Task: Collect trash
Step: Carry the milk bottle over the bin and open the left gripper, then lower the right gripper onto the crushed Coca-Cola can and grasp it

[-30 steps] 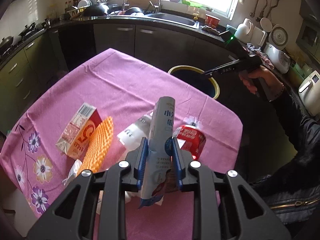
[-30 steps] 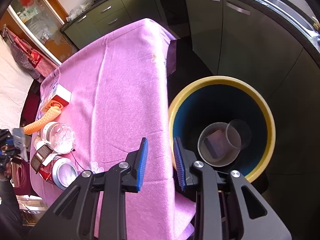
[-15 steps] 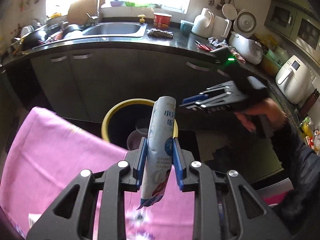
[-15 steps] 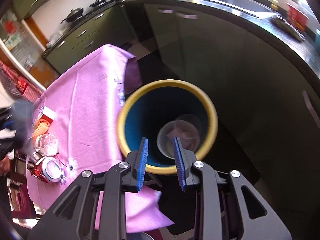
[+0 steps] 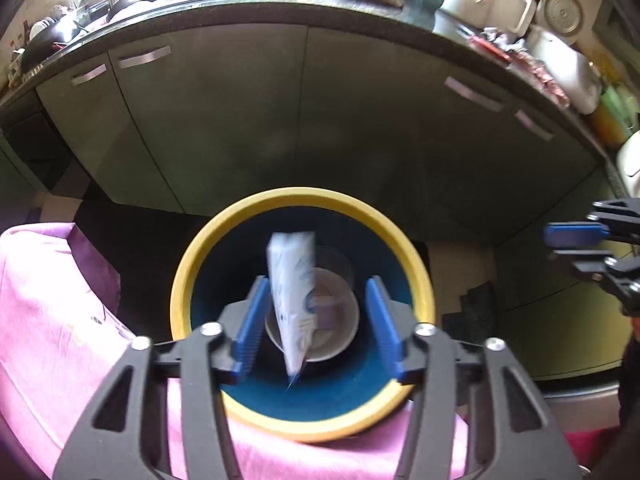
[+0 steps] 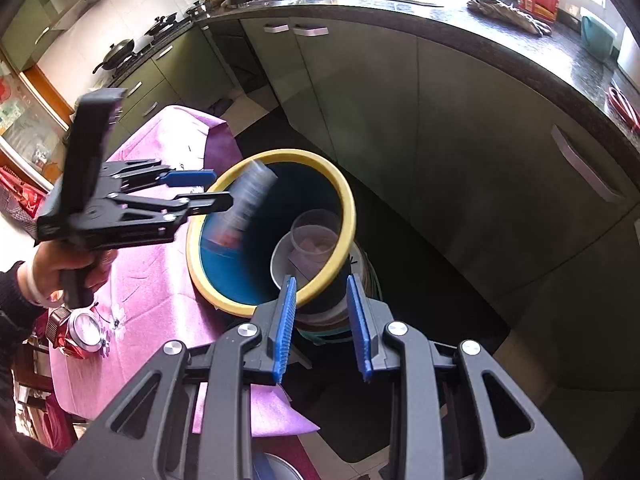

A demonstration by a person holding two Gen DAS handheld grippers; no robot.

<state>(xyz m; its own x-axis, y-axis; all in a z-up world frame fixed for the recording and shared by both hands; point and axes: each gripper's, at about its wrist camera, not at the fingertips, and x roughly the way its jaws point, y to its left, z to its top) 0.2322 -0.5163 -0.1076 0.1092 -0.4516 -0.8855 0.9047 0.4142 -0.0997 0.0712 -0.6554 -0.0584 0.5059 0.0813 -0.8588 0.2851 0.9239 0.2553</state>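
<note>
Release step: left gripper (image 5: 316,320) sits over the bin (image 5: 188,280), jaws just opened, and the carton (image 5: 292,300) hangs blurred between the pads, touching neither, dropping toward the bowl (image 5: 340,344) and clear cup (image 6: 316,236) inside. Right gripper (image 6: 322,320) hovers empty near the bin's rim, jaws partly apart, nothing between them. Judged next: either gripper goes back to the pink-clothed table (image 6: 160,256) for remaining trash, such as the red can (image 6: 80,332), which needs a wider opening.
</note>
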